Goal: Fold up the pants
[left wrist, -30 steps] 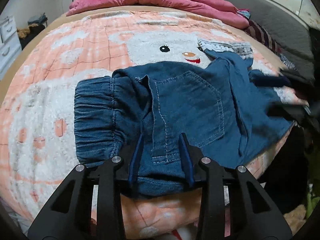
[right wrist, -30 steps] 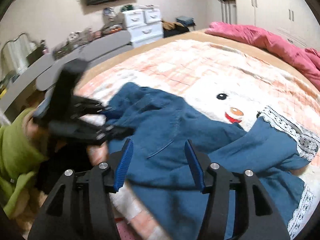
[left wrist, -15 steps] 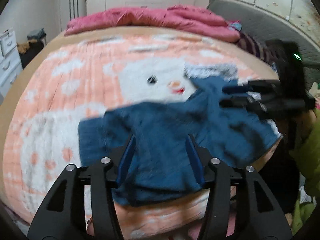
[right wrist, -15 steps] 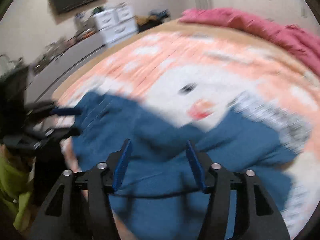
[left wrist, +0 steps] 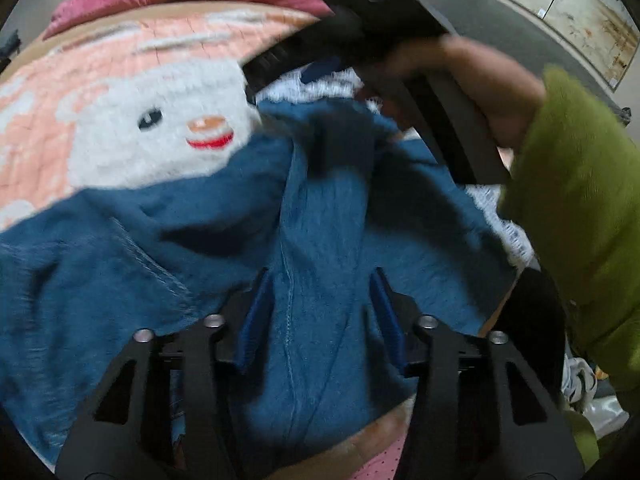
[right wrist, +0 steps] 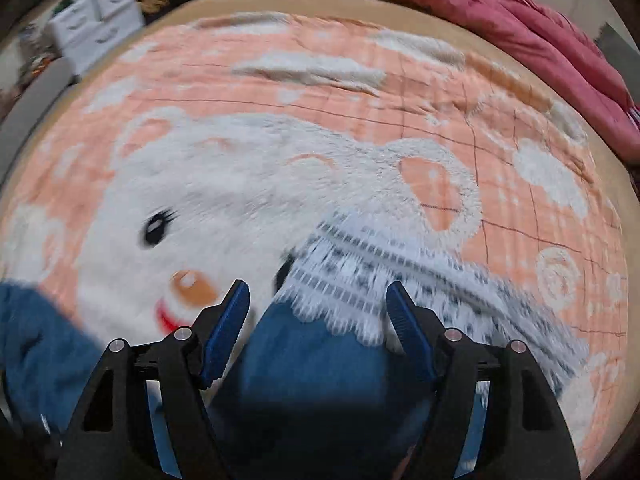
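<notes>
Now both tools are over the pants on the bed, and I'm setting up the grab at the leg end.

Nearest me, my left tool (left wrist: 320, 312) has its jaws closing over the denim middle of the pants (left wrist: 304, 248), with cloth lying between the pads though I can't tell whether they pinch it yet. My right tool (right wrist: 318, 316) has its jaws opening, standing wide either side of the lace-trimmed cuff (right wrist: 360, 280), and nothing is gripped. Beyond the left tool, my other hand in the green sleeve (left wrist: 580, 208) holds the right tool above the far leg. Past both lies the peach blanket (right wrist: 360, 92), then the pink quilt (right wrist: 500, 12). I judge the next move means dropping onto the cuff, closing, then carrying it toward the waistband.
</notes>
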{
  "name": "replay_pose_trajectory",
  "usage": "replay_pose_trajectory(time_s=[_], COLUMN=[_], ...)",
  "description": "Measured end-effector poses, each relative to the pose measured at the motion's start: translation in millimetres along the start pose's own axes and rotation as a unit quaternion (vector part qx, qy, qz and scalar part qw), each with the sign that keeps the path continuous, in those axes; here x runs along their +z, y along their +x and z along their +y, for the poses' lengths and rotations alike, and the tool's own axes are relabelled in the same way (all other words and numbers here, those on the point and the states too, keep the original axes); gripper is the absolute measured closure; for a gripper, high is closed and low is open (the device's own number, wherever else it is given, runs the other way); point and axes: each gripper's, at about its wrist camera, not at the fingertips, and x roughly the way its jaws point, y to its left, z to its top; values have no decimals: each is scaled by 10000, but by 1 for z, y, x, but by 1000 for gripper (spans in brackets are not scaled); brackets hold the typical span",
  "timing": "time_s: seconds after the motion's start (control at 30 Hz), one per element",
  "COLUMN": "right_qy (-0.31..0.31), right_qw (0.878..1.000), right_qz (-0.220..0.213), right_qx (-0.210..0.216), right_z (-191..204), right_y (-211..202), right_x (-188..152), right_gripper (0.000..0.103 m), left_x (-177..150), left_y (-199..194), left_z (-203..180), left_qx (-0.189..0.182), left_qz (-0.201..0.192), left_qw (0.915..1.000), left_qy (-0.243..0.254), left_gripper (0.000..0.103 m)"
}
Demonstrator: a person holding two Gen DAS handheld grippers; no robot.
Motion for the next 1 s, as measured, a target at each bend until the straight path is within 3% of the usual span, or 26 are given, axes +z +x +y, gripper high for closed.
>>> replay_pose_trajectory(time_s=[0.07,0.13,0.27,0.33,0.4,0.57,0.67,0.87,1.0], right_qy=[173,339,164,281,515,964,1196,1713,2081], right_qw=[9998,9992,9998,9994,9971,9867,9801,9650,9574], right_qz=[95,186,40,-152,-366,-965,-1265,-1596,-1543], right_qx=[-72,-101,-135,126,414,884,956,1180,1272], right_z=[-4,-9,-14,-27,-45,-85,-102,-119,-120], right_y=[13,26,25,10,-10,-67,-101,-157,-175], right_x=[7,12,12,6,-5,-34,-58,-131,-191], right_gripper=[33,40,95,95,95,95,95,95,95], left_x=[-2,-1,0,0,2,7,9,4,-5], left_y=[9,11,9,6,2,-1,4,-3,-17], left_z=[2,3,4,4,5,7,-3,-21,-25], left_qx=[-2,-38,-114,-147,-159,-421,-541,-506,-448], left_qz=[62,19,-45,-85,-211,-324,-267,-131,-85], left_qw=[10000,10000,9999,9999,9996,9986,9980,9964,9928], left_qy=[-20,-23,-13,-16,-25,1,162,672,1109], left_gripper=[77,77,77,74,58,58,102,103,103])
